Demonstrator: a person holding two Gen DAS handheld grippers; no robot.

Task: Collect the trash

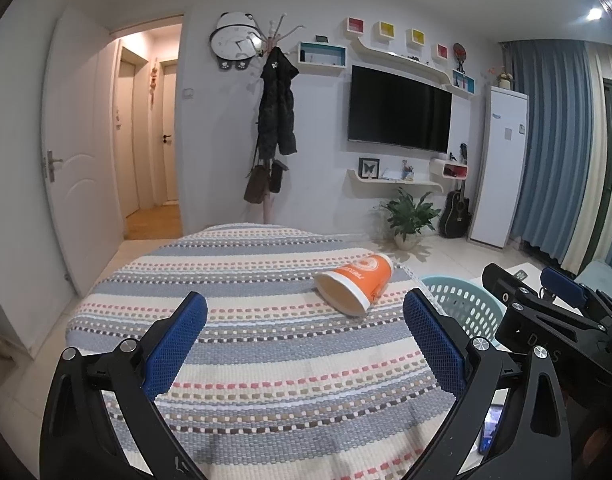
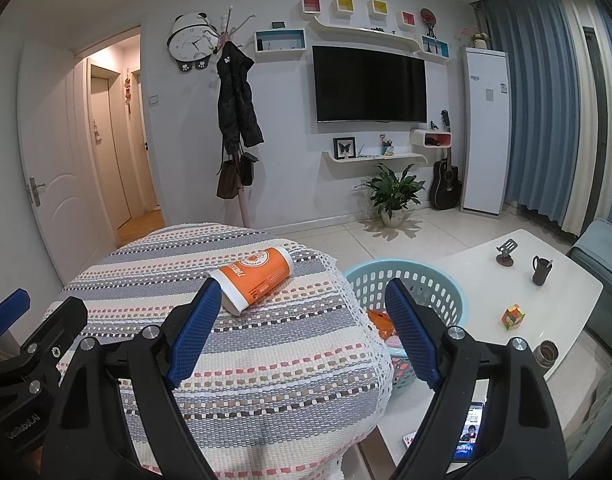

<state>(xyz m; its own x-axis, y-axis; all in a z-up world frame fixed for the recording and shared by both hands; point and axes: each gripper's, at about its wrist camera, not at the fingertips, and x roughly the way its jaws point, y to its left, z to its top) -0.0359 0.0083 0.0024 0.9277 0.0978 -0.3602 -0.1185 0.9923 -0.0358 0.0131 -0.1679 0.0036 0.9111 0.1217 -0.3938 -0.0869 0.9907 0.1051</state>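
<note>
An orange and white paper cup (image 1: 355, 287) lies on its side on the striped cloth of a round table (image 1: 242, 344), open end toward me; it also shows in the right wrist view (image 2: 253, 280). My left gripper (image 1: 305, 304) is open and empty, short of the cup and above the cloth. My right gripper (image 2: 302, 292) is open and empty, near the table's right edge, with the cup just beyond its left finger. A light blue plastic basket (image 2: 437, 284) stands to the right of the table with orange trash inside; it also shows in the left wrist view (image 1: 465, 300).
A white coffee table (image 2: 565, 292) at the right holds a colour cube (image 2: 513, 317), a black mug (image 2: 541, 270), a small stand and a metal cup. A phone (image 2: 471, 432) lies near its front. A potted plant, guitar and coat rack stand by the far wall.
</note>
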